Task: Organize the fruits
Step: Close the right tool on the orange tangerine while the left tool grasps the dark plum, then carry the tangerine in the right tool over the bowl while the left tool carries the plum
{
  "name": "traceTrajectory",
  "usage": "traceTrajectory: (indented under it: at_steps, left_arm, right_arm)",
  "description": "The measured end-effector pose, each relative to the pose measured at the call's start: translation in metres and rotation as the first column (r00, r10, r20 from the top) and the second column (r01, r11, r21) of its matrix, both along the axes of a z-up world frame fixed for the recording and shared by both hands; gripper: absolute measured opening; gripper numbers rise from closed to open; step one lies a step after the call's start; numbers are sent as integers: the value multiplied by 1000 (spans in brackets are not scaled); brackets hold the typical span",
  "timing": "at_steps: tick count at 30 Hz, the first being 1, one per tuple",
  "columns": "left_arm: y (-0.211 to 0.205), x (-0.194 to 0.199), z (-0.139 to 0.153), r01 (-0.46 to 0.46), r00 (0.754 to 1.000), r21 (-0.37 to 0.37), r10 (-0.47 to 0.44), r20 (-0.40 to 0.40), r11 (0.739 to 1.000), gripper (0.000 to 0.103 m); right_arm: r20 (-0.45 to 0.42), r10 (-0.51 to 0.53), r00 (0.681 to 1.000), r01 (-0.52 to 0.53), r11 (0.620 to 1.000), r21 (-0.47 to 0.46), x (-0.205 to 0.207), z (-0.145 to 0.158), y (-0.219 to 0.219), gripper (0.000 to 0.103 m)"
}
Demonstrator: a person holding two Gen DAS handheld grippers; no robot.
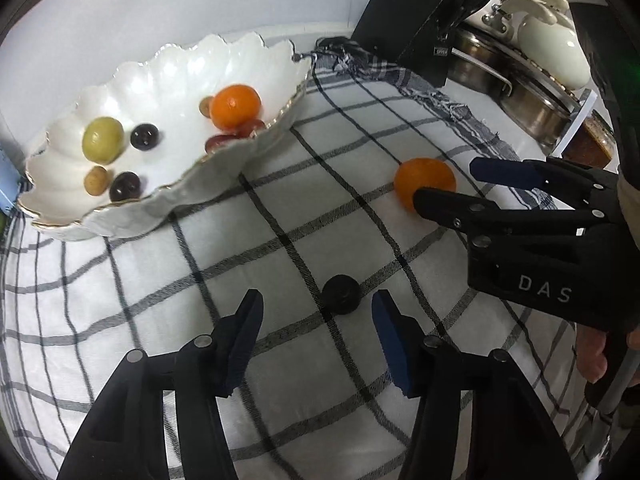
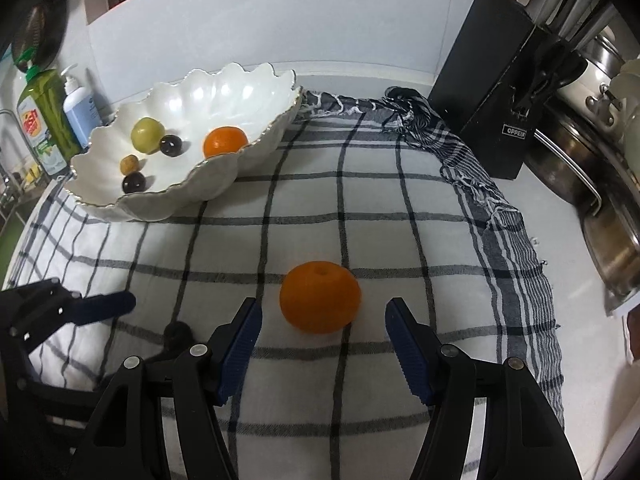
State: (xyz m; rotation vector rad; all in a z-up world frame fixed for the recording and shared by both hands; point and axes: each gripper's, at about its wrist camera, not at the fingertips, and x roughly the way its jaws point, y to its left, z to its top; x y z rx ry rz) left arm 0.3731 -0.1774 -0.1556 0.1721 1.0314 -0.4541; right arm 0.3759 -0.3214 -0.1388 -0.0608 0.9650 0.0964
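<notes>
Two round glossy oranges (image 2: pixel 320 297), one inside scalloped white porcelain bowl (image 2: pixel 224 84).

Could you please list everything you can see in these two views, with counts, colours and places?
Bowl: one, white, scalloped, back left on cloth.
Cloth: one, white with dark checks, covering counter.
Oranges: two, orange; one in bowl, one on cloth between the right claw's fingers.
Dark grapes: three; two in bowl, one on cloth.
Green fruit: one, in bowl.
Soap bottles: two, green and blue, far left.
Black box: one, back right.
Steel pots: several, right.
Left claw: open.
Right claw: open.
</notes>
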Motion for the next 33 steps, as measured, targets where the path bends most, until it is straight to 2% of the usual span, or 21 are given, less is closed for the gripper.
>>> traceTrajectory:
  at_steps: [9,14,16,23,33]
  left_arm:
    - [-12,7,-7,-7,1000,33,7,-4,999,45]
    - [-15,7,-7,1,1000,41,-2,4,999,28]
    - [-15,7,-7,3,1000,38,-3,4,999,23]
    - [-11,3,-3,1,1000,41,-3,31,999,22]
    - [5,-11,25,-10,994,27,7,110,1000,22]
  right_arm:
    - [-39,-19,999,20,999,32,14,-14,-5,63]
    - [-56,-10,998,14,998,65,17,-20,-6,49]
    - [-54,-11,998,14,998,65,16,-20,-4,48]
    - [-40,-26,999,28,998,57,8,-17,-2,47]
    - [12,-44,999,43,998,42,-18,5,5,47]
